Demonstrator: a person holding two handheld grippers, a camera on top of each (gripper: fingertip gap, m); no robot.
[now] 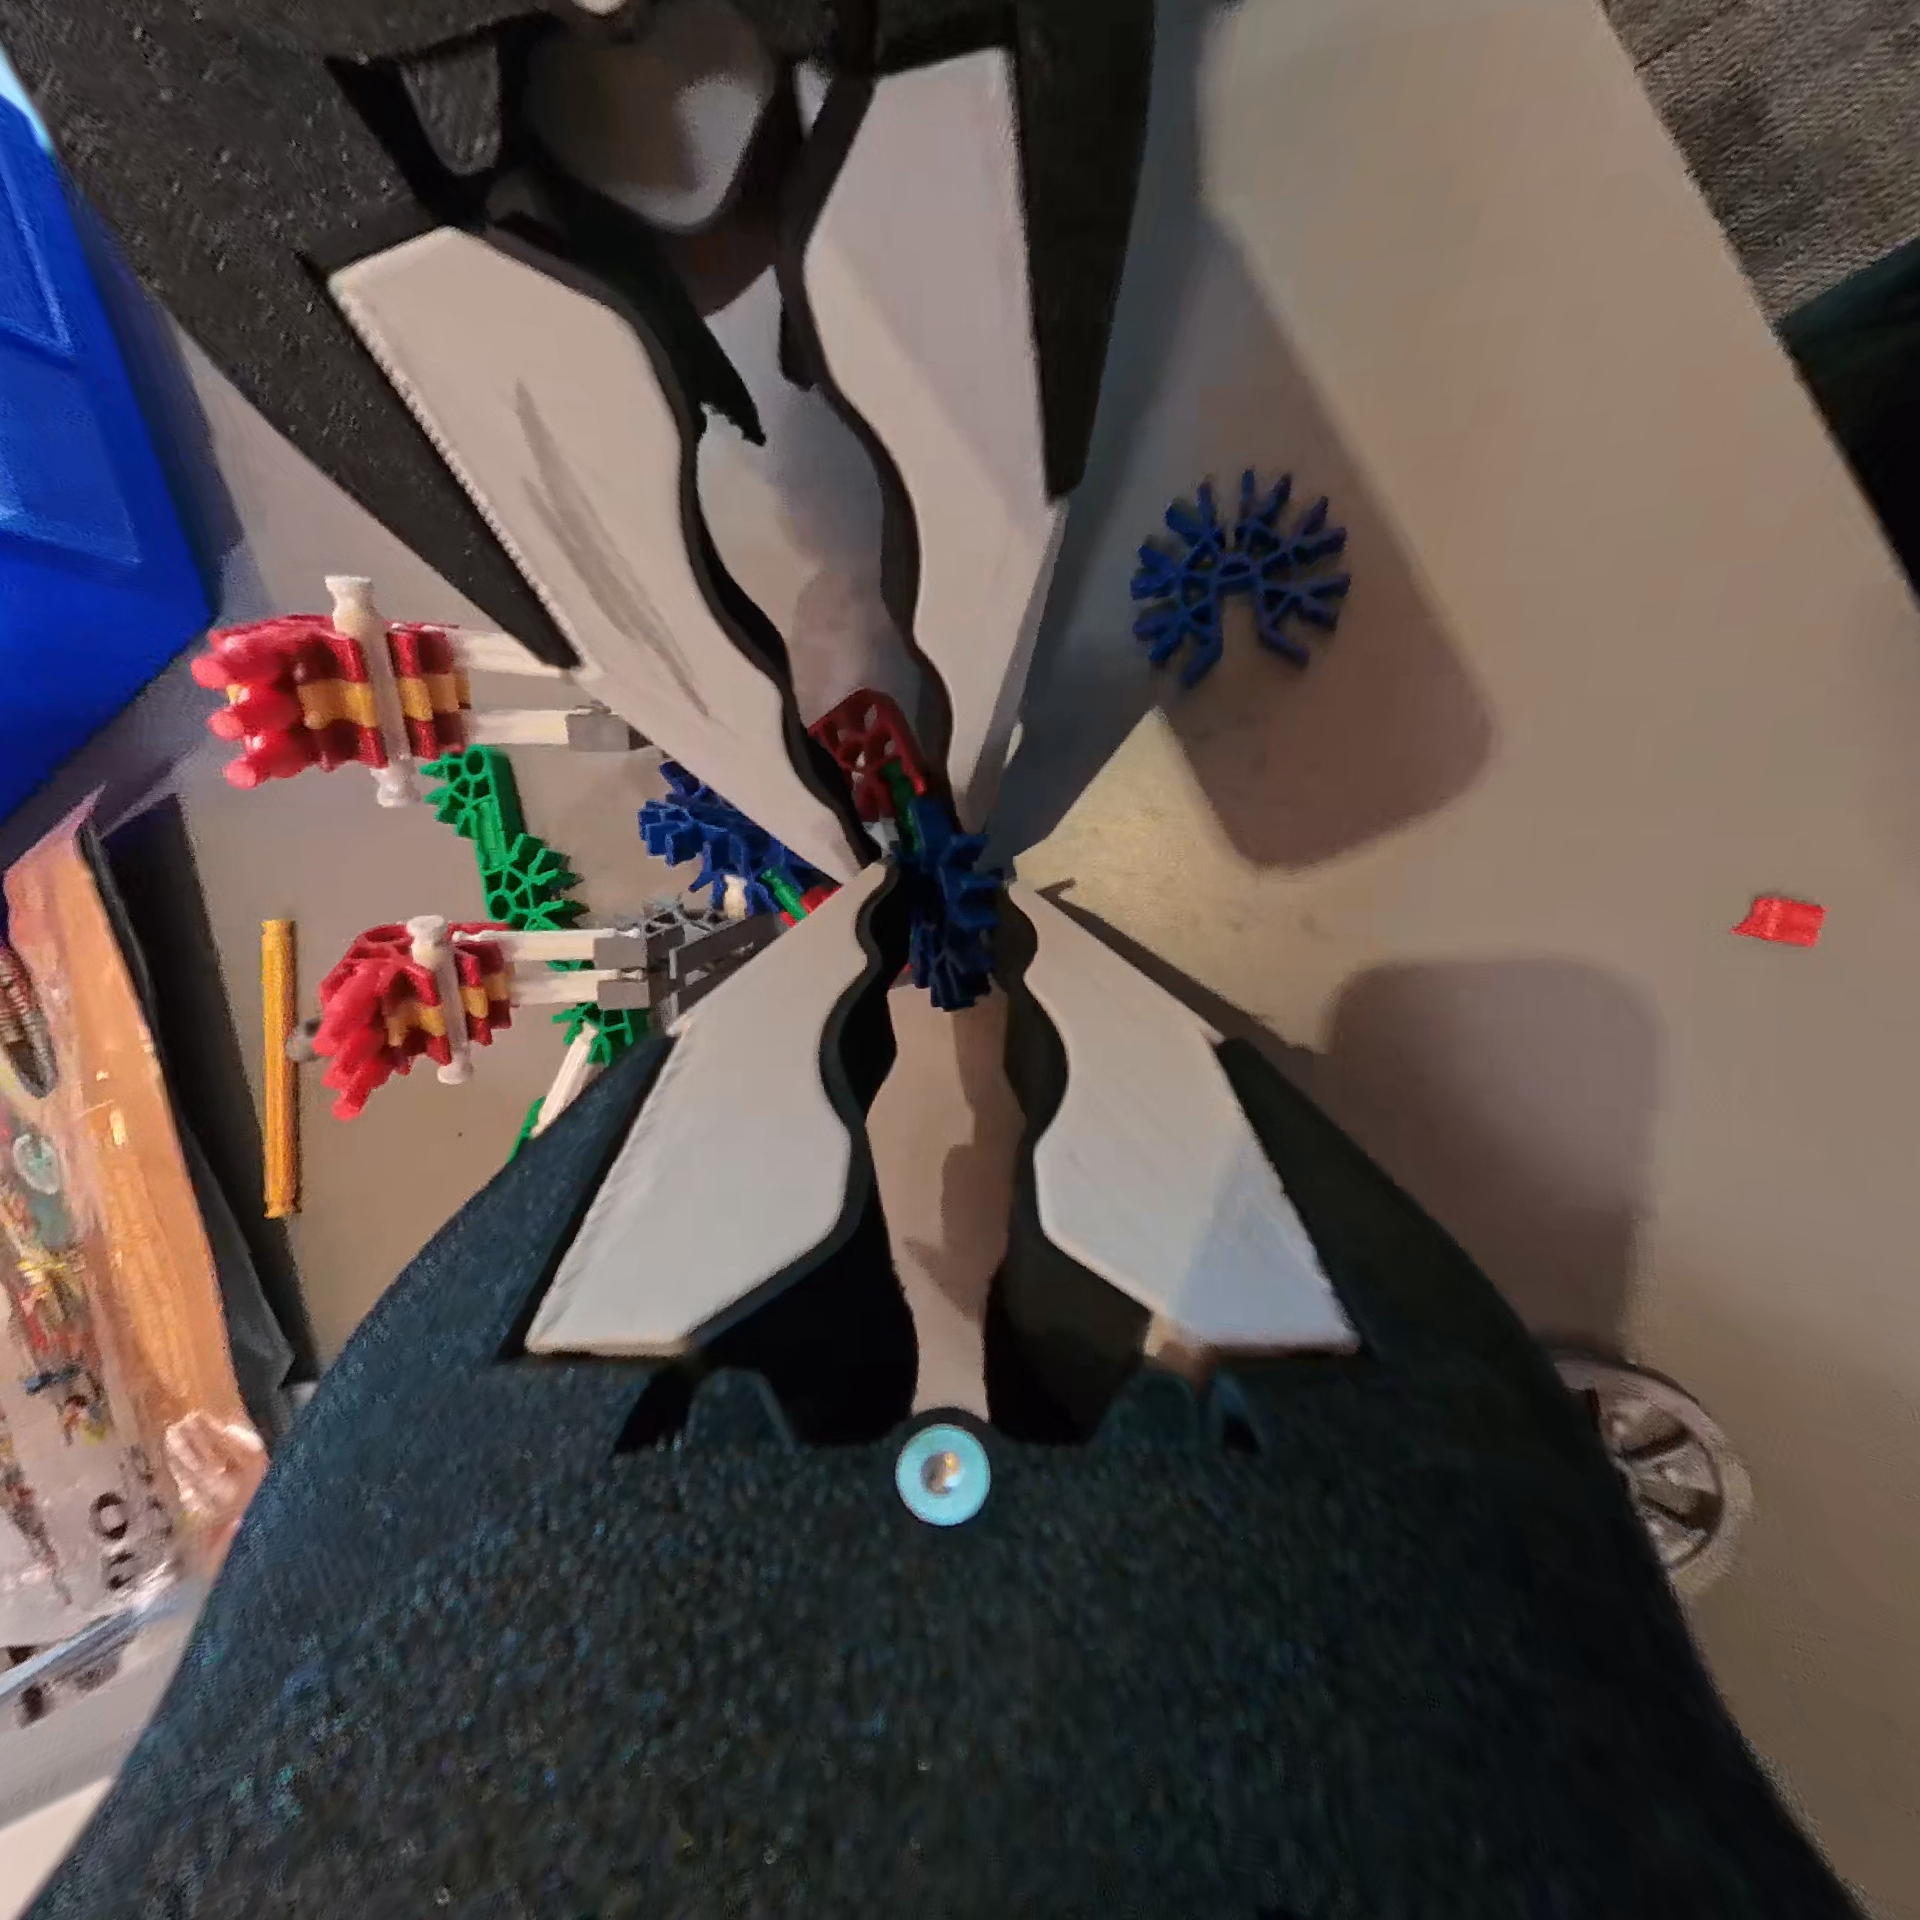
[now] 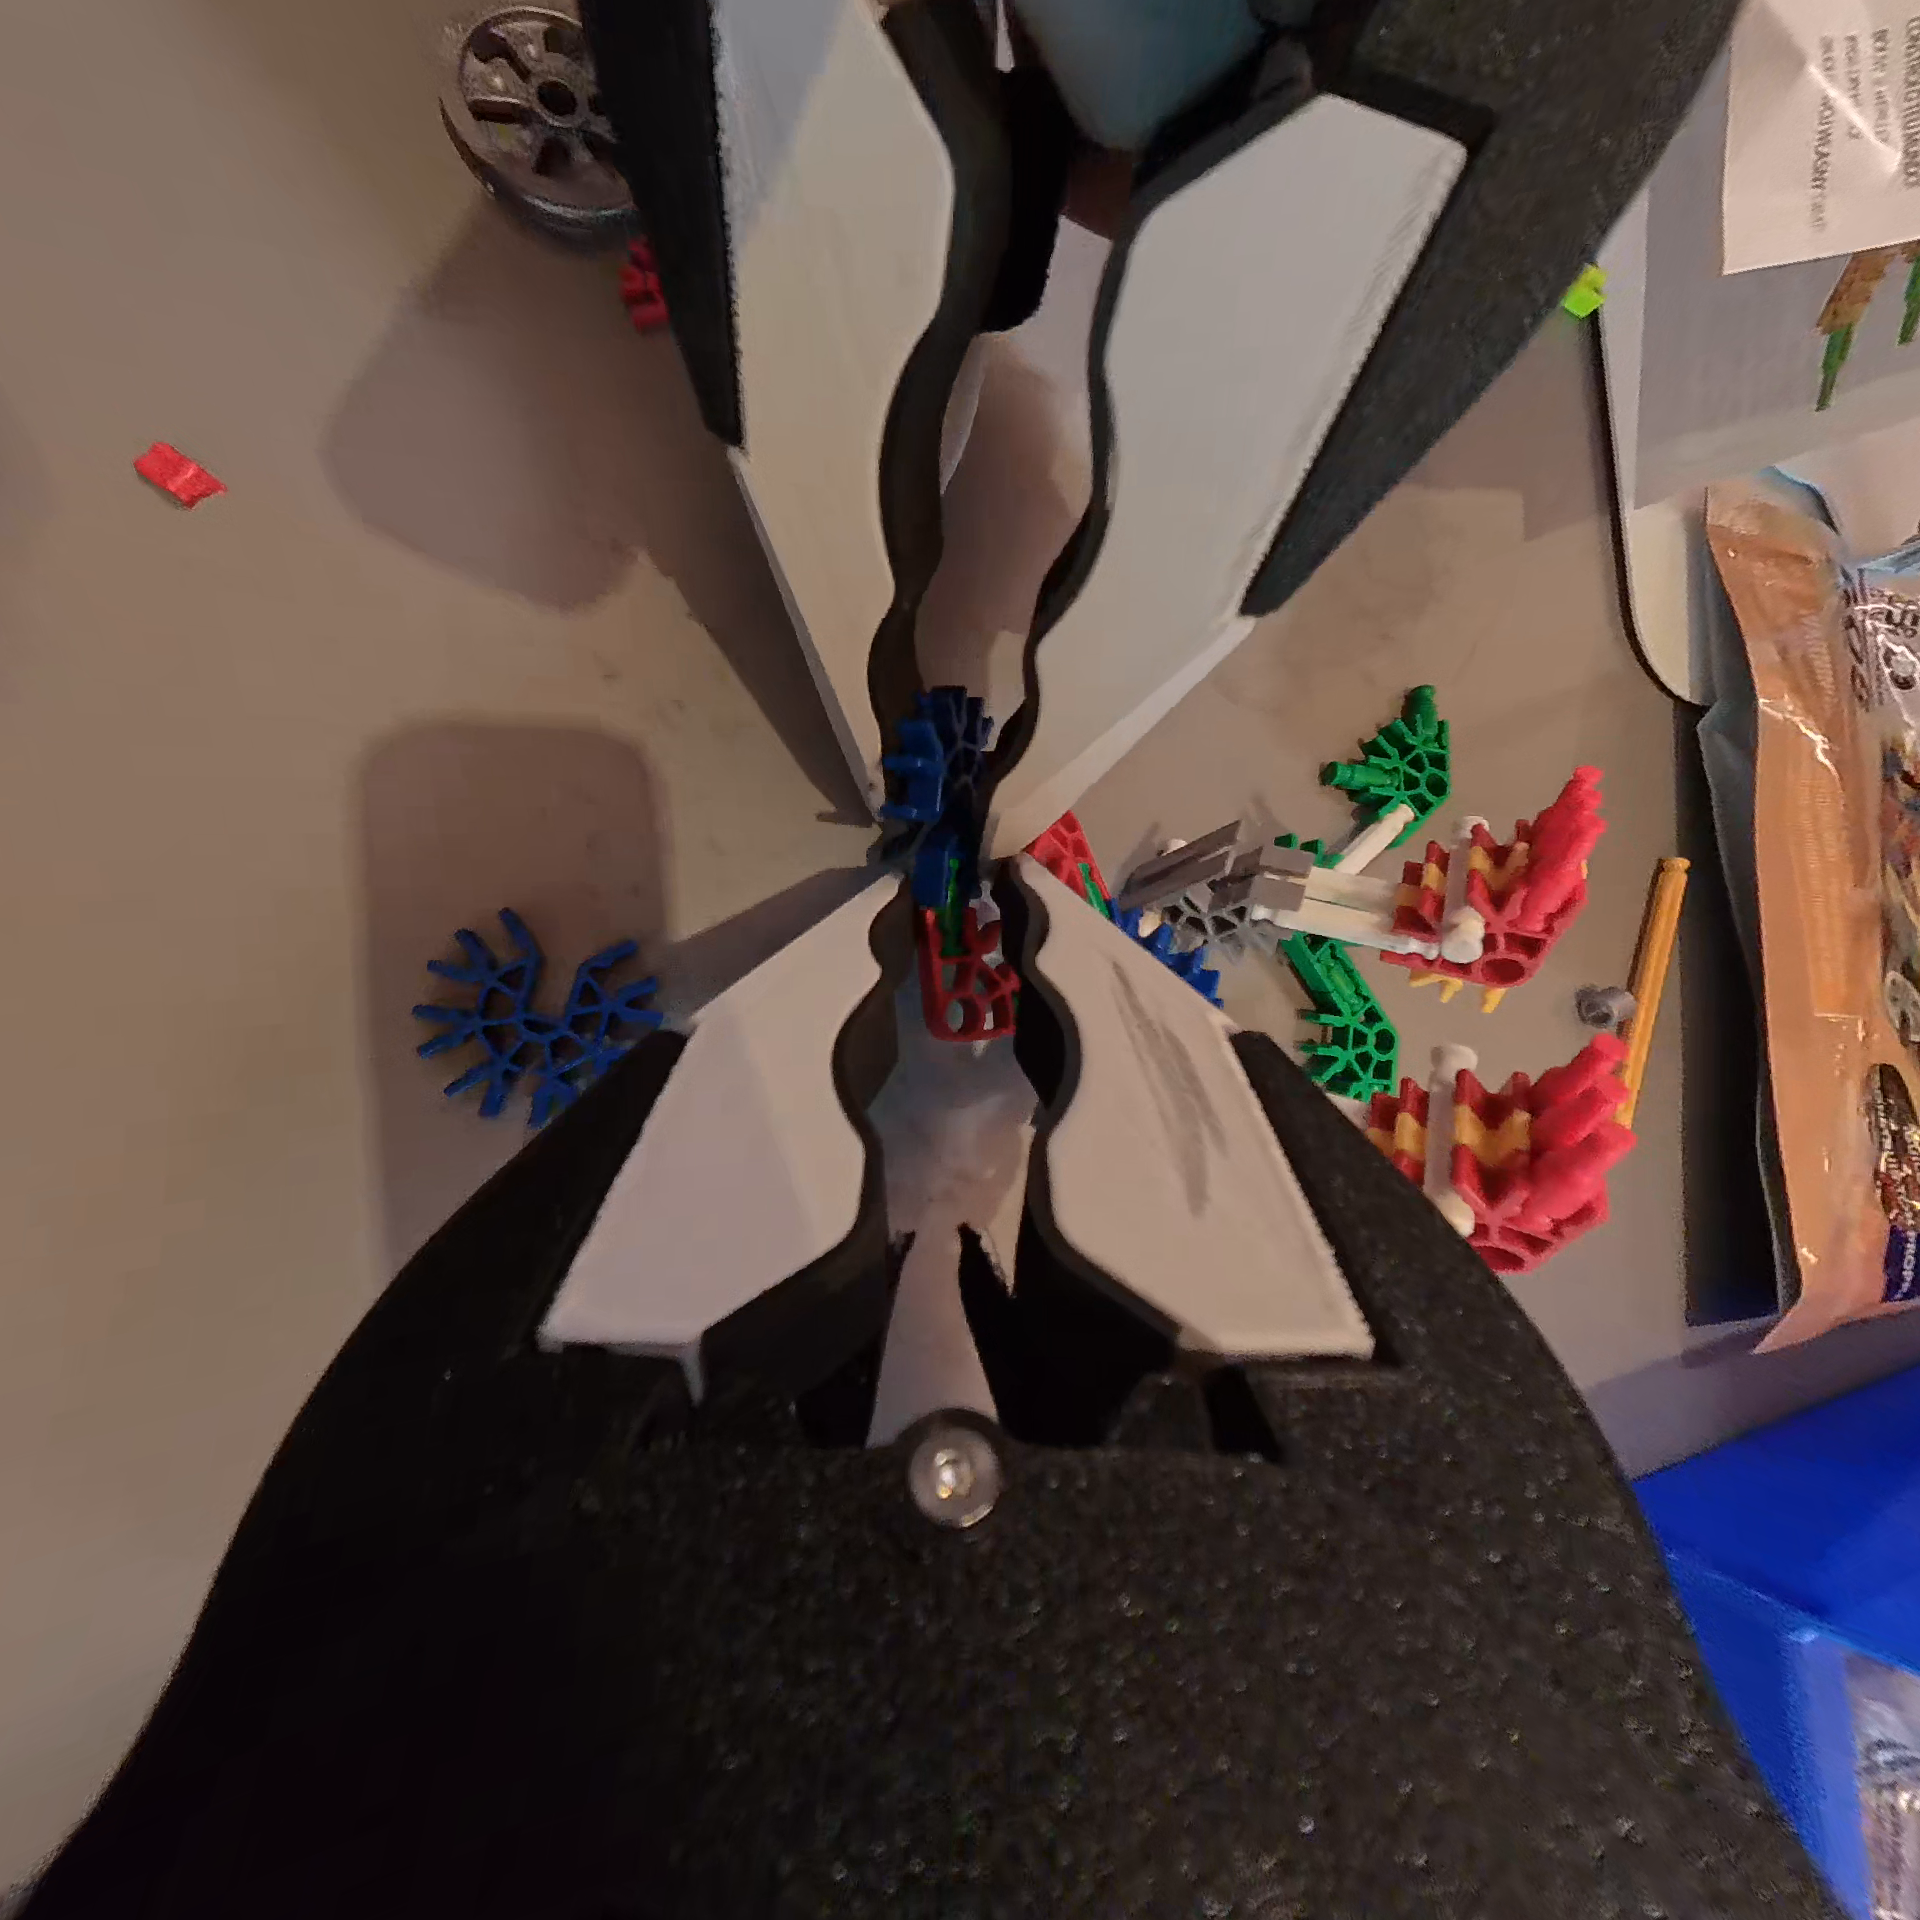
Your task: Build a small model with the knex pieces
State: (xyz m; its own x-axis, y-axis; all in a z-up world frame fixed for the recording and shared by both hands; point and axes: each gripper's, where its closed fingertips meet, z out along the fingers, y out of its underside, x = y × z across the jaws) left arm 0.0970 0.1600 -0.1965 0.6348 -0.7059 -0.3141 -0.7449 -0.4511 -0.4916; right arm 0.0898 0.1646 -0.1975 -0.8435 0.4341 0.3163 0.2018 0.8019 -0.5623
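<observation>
Left claw [image 1: 940, 914] clamped on blue connector [image 1: 951, 925], right claw [image 2: 951, 883] on red connector [image 2: 971, 987]

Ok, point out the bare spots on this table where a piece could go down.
Bare tabletop lies between the loose blue connector and the small red piece, and beyond that piece. It is crowded on the other side, where the red, green and white assembly, yellow rod and blue bin sit.
</observation>
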